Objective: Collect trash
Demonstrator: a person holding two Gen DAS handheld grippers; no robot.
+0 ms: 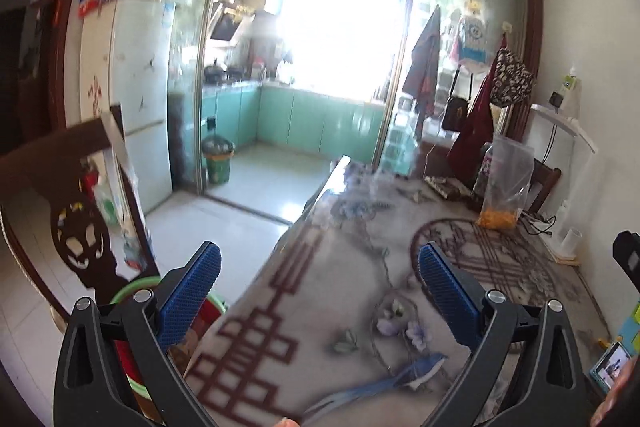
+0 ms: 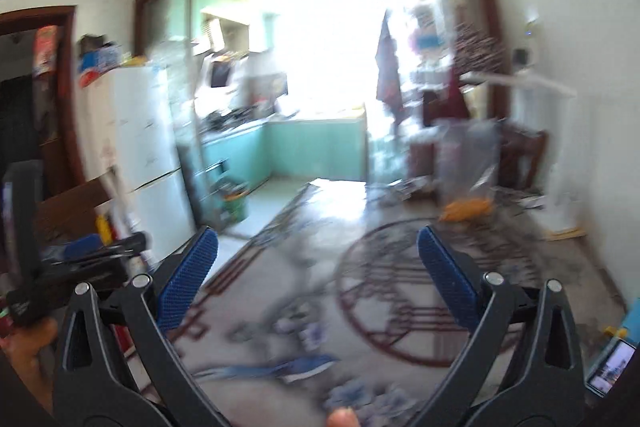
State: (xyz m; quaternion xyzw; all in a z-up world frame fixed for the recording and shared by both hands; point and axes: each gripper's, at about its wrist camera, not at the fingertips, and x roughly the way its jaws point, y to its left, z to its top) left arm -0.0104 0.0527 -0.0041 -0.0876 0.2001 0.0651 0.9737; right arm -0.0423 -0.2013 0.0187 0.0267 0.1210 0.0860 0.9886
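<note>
My left gripper [image 1: 320, 261] is open and empty above the near edge of a table with a patterned glossy cloth [image 1: 400, 267]. My right gripper [image 2: 318, 247] is open and empty too, above the same table [image 2: 400, 267]; its view is blurred. A clear plastic bag with orange bits at the bottom [image 1: 506, 187] stands at the table's far right, and also shows in the right wrist view [image 2: 468, 179]. A green bin lined with a dark bag [image 1: 218, 157] stands on the floor by the kitchen doorway. A green-rimmed basin [image 1: 132, 289] sits below the table's left edge.
A carved wooden chair [image 1: 76, 195] stands left of the table, a white fridge [image 1: 140, 95] behind it. A phone [image 1: 610, 367] lies at the near right. A white lamp [image 1: 568, 131] and cables sit by the right wall. The left gripper body [image 2: 80, 267] shows in the right wrist view.
</note>
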